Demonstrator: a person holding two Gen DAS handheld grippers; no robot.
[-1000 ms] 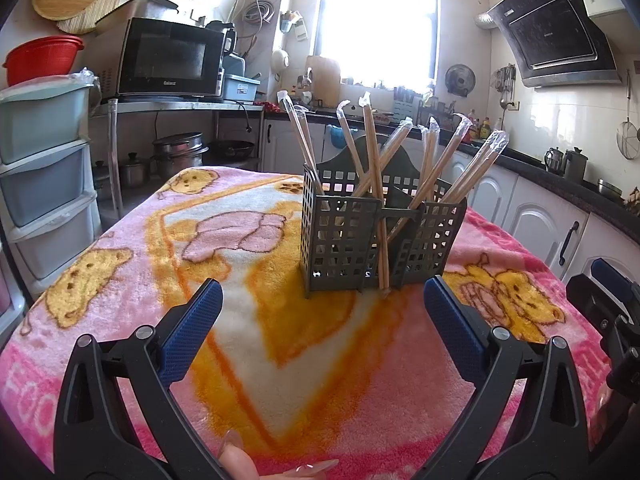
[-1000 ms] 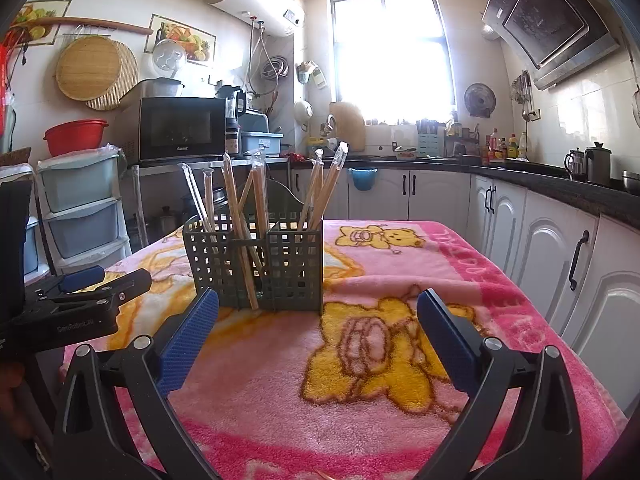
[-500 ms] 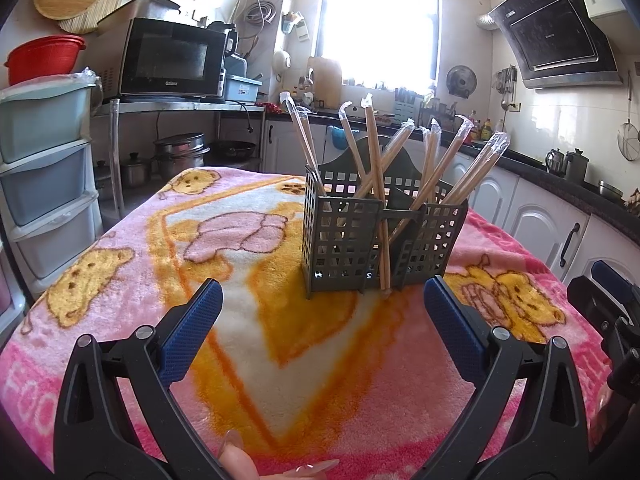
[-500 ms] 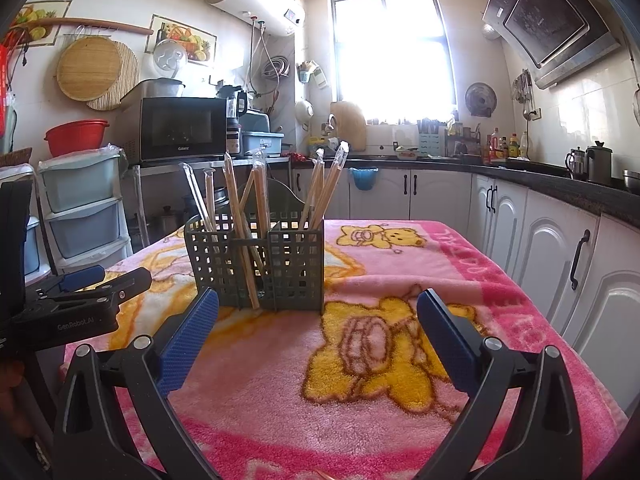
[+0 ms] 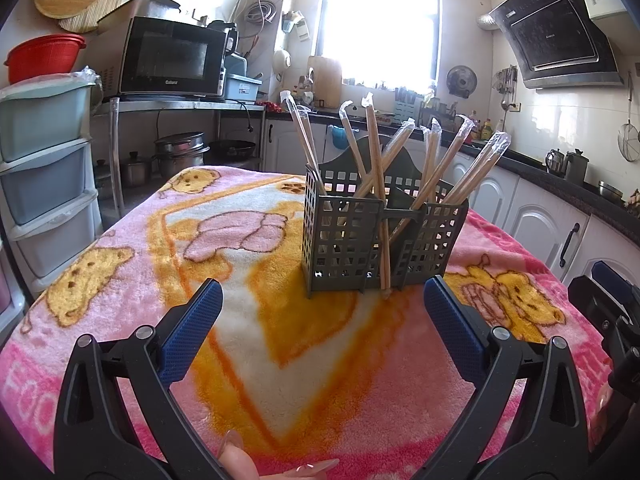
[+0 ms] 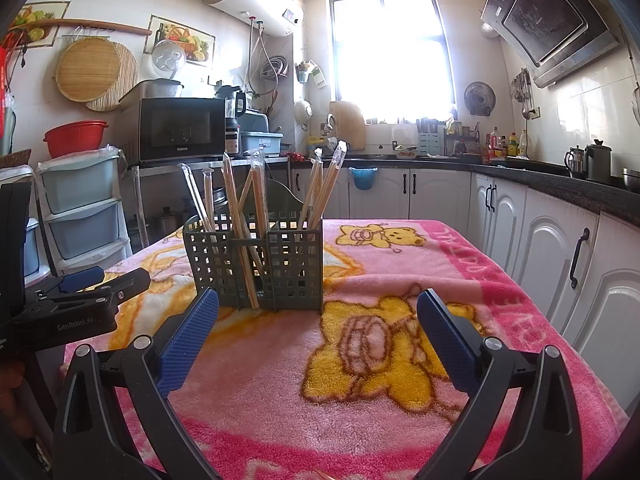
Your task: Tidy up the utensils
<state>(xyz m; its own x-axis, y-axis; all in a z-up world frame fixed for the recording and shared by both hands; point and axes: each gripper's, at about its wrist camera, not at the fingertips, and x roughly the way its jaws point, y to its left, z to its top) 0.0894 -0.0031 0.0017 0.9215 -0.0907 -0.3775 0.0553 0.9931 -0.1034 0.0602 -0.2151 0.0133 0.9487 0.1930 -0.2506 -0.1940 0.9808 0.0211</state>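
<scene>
We note both tools spread wide and empty: left tool (image 5: 322, 320), right tool (image 6: 318, 324). The caddy (image 5: 360, 236) stands on the blanket-covered surface (image 5: 256, 336), dead ahead of the left tool and ahead, slightly left, of the right. Wrapped chopsticks (image 5: 374, 184) stand in it, fanned; 1 (image 5: 384, 256) leans outside the near wall, axis near upright, foot on the blanket. We judge neither tool clearly nearer.
</scene>
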